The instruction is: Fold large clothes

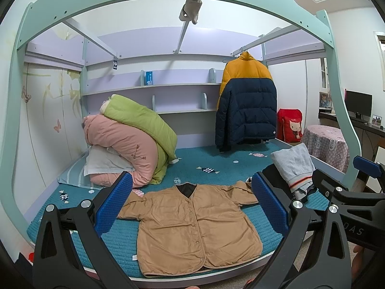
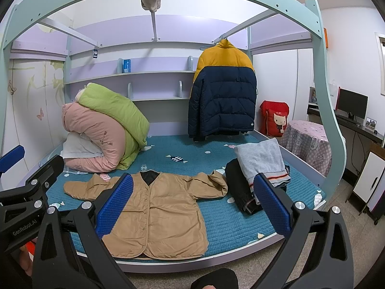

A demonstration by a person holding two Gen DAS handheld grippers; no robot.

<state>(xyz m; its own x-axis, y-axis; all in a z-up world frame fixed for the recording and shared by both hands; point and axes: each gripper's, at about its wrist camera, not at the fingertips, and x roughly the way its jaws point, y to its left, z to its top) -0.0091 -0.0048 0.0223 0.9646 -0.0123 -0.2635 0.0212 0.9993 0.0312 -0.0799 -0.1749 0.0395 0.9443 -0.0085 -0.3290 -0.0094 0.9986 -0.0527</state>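
A tan button-front jacket (image 1: 192, 224) lies flat, front up, on the teal bed mattress (image 1: 199, 159), collar away from me, hem at the near edge. It also shows in the right wrist view (image 2: 161, 214). My left gripper (image 1: 192, 204) is open and empty, held above the near edge of the bed in front of the jacket. My right gripper (image 2: 195, 204) is open and empty, held off the bed's near edge, right of the left one. The right gripper also shows at the right of the left wrist view (image 1: 368, 168).
A pile of grey and dark clothes (image 2: 259, 168) lies right of the jacket. Pink and green quilts (image 2: 103, 127) are stacked at the back left. A yellow and navy puffer coat (image 2: 223, 89) hangs at the back. A red cushion (image 2: 274, 118) and a covered table (image 2: 308, 142) stand to the right.
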